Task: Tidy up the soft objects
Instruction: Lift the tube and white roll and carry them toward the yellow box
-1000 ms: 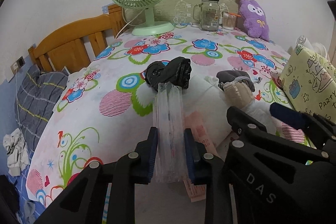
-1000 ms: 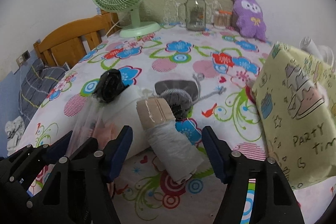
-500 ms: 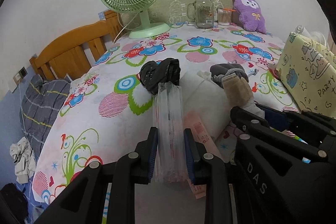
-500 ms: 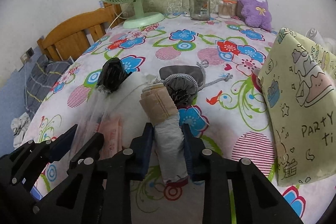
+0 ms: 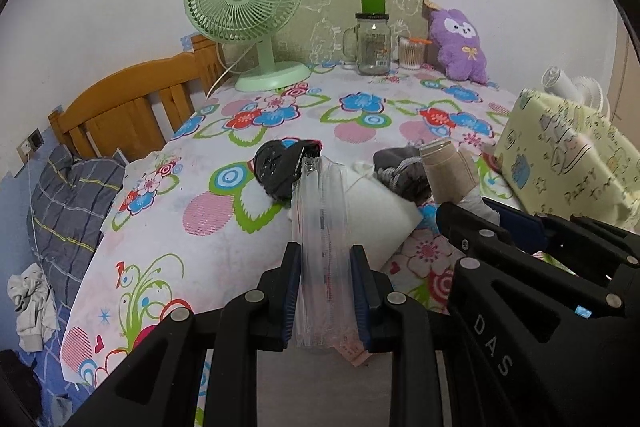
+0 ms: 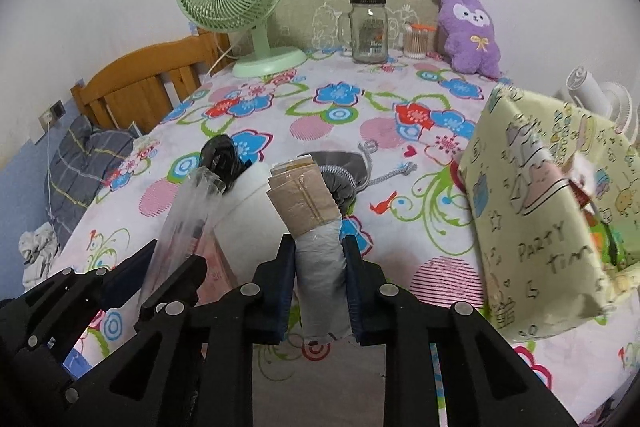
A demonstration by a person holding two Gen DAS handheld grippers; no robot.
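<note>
My left gripper is shut on a clear plastic bag roll and holds it above the flowered tablecloth; the roll also shows in the right wrist view. My right gripper is shut on a grey bag roll with a tan paper band, lifted off the table; its band shows in the left wrist view. A black crumpled bag, a white pouch and a grey drawstring pouch lie on the table ahead.
A yellow party gift bag stands at the right. A green fan, a glass jar, a cup of swabs and a purple plush line the back wall. A wooden bed frame is left.
My right gripper closed on the grey banded roll and lifted it. My left gripper kept its hold on the clear roll and rose a little. Both pulled back slightly.
</note>
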